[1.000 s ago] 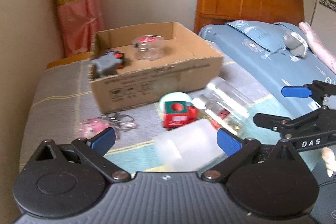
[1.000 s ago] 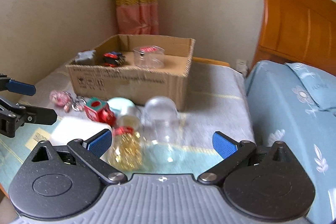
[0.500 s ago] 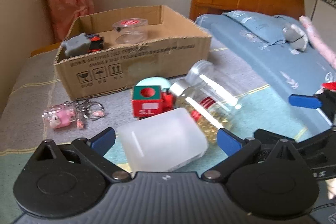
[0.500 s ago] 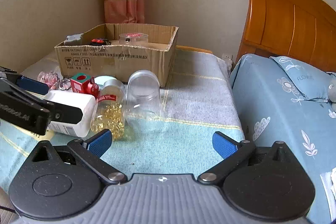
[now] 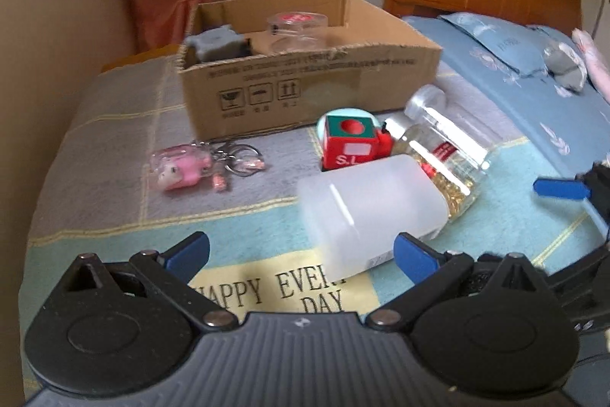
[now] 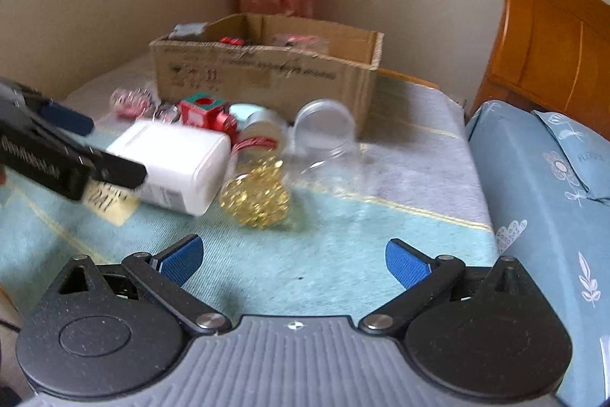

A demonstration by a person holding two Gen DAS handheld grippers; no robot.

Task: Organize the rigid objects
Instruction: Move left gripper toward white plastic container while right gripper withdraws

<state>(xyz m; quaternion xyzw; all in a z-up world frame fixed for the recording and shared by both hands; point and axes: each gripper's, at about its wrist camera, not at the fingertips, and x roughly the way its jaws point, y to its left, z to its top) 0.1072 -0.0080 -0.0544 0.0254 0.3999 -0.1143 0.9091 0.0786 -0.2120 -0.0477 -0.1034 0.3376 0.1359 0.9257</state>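
Left tongs point(image 5: 301, 254) apart, white box point(image 5: 366, 208) between tips; right tongs point(image 6: 293, 260) apart, empty. Risk: smooth box slips, knocks bead jar point(image 5: 438, 159) beside it.

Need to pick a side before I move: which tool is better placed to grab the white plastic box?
Left. The white rectangular plastic box lies directly ahead of the open left tool. The open right tool faces bare blanket, the box off to its left.

The cardboard box point(image 5: 312, 90) is brown with black print; the cube point(image 5: 349, 143) is red with a green top (white label); the bottle point(image 5: 366, 208) is frosted white; the keychain point(image 5: 183, 168) is pink; the cloth point(image 5: 114, 216) is grey and teal, yellow-lined.
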